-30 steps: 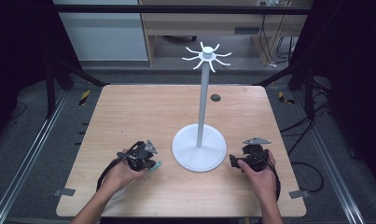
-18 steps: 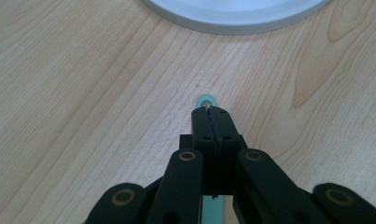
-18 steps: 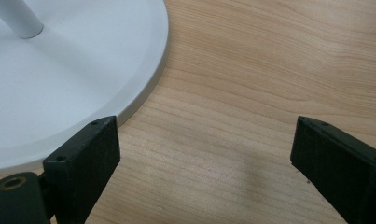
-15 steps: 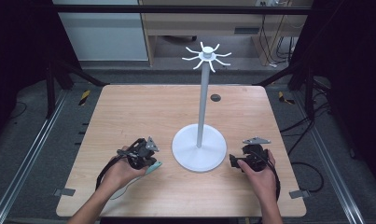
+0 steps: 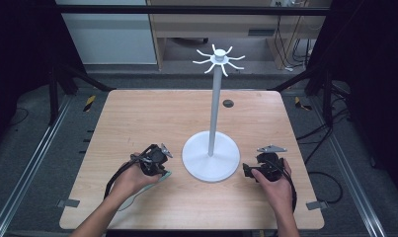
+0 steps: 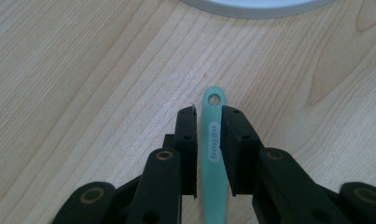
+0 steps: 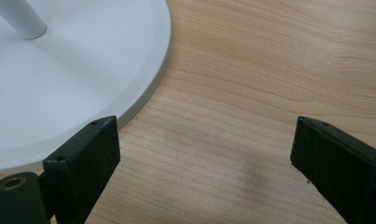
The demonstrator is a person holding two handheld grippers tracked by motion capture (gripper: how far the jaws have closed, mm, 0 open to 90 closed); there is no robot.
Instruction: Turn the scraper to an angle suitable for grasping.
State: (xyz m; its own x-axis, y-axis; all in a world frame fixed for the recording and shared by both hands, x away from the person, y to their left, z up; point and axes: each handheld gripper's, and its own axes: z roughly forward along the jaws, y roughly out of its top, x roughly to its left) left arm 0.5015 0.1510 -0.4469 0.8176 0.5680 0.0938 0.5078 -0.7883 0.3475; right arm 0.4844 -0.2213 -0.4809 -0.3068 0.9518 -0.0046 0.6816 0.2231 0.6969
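A: What do you see from the high view?

B: My left gripper (image 5: 159,160) is low on the light wooden table (image 5: 152,113), just left of the white stand with the round base (image 5: 210,160). My right gripper (image 5: 252,169) is at the right of that base.

A: And the left gripper view?

B: The mint-green plastic handle with a small hole at its end (image 6: 212,140) lies flat between my jaws. They have just been opening, and thin gaps show on both sides.

A: The right gripper view?

B: My jaws stand wide apart over bare wood; the left one is near the base rim.
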